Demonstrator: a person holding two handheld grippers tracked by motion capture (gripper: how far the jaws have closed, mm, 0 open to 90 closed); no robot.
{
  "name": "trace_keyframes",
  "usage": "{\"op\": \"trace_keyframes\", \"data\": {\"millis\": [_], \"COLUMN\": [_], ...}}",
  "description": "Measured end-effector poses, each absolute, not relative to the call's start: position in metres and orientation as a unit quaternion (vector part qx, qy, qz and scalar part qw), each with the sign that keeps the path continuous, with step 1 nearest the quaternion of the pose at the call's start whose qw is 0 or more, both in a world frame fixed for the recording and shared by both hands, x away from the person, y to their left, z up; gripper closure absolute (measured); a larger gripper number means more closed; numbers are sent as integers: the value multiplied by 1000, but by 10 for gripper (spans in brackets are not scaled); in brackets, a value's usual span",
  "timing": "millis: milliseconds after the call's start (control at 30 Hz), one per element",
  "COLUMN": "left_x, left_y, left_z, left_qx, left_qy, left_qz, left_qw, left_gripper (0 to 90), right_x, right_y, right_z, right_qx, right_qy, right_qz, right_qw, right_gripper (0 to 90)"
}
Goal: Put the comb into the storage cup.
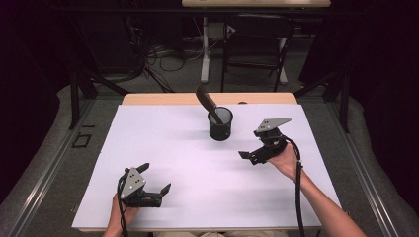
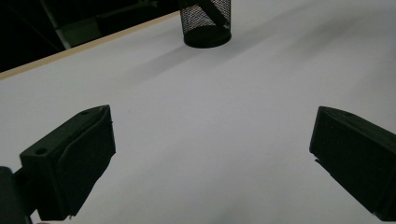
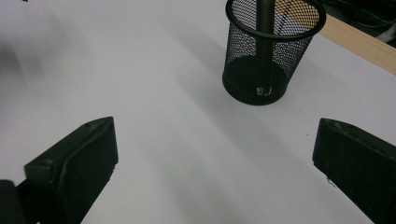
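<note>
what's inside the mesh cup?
One dark brown stick-like object stands in the black mesh cup, leaning out over the rim toward the far left. In the right gripper view its lower end rests on the cup's floor. What it is can't be told.

Dim room, dark at both sides. Grey floor [image 1: 49,148] round a white-topped desk [image 1: 163,148] with a wooden far edge. Beyond, a black chair [image 1: 257,44], a white table leg [image 1: 205,49], tangled cables [image 1: 163,54].
</note>
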State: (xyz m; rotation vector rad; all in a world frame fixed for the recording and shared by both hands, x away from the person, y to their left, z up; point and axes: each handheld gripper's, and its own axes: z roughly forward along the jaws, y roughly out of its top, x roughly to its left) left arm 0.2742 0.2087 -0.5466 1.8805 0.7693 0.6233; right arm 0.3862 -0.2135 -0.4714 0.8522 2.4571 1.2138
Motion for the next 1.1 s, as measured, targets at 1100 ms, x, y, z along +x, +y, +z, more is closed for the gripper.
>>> {"op": "trace_keyframes", "data": {"millis": [1100], "left_x": [272], "left_y": [209], "left_z": [-547], "left_qx": [775], "left_qy": [316], "left_qz": [255], "left_qw": [484], "left_gripper": [3], "right_x": [324], "right_y": [-249], "right_z": [-506], "right_qx": [312], "right_qy": [826], "right_qz": [431], "right_qw": [187], "right_gripper": [0]}}
